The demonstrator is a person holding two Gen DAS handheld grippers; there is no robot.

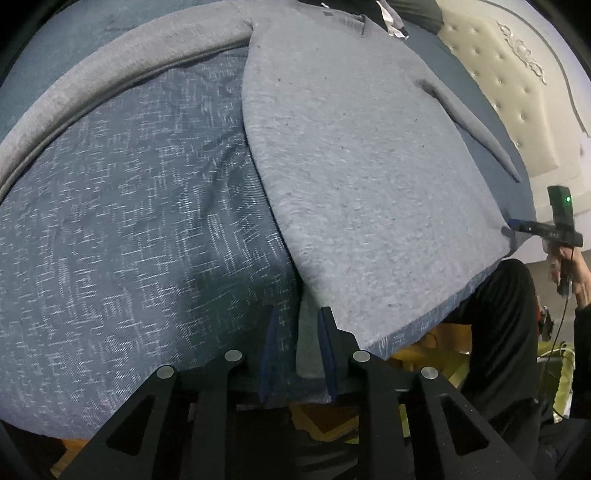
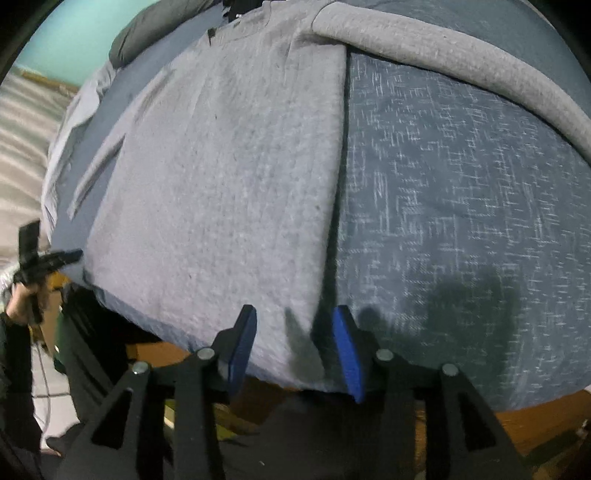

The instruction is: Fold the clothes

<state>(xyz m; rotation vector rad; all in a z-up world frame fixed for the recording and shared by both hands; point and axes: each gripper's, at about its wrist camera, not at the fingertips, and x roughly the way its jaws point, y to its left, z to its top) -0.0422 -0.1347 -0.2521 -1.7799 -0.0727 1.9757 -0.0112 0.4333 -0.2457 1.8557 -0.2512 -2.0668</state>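
A light grey long-sleeved sweater [image 1: 362,166] [image 2: 221,184] lies flat on the bed, its hem along the near edge. My left gripper [image 1: 299,314] is open over the hem's left corner. A strip of grey fabric sits between its blue pads [image 1: 328,347], with bedcover showing beside it. My right gripper [image 2: 294,310] stands open wider over the hem's right corner, pads clear of the cloth. One sleeve [image 1: 110,66] arcs out to the left and the other sleeve [image 2: 461,48] to the right. Each view shows the opposite gripper [image 1: 532,227] [image 2: 55,256] at the far corner.
The blue bedcover [image 1: 129,240] [image 2: 461,221] with white flecks is bare beside the sweater. A cream padded headboard [image 1: 517,92] stands at the right. A dark green quilt [image 2: 147,33] lies at the far end. A person's dark trouser leg [image 1: 506,332] is below the bed edge.
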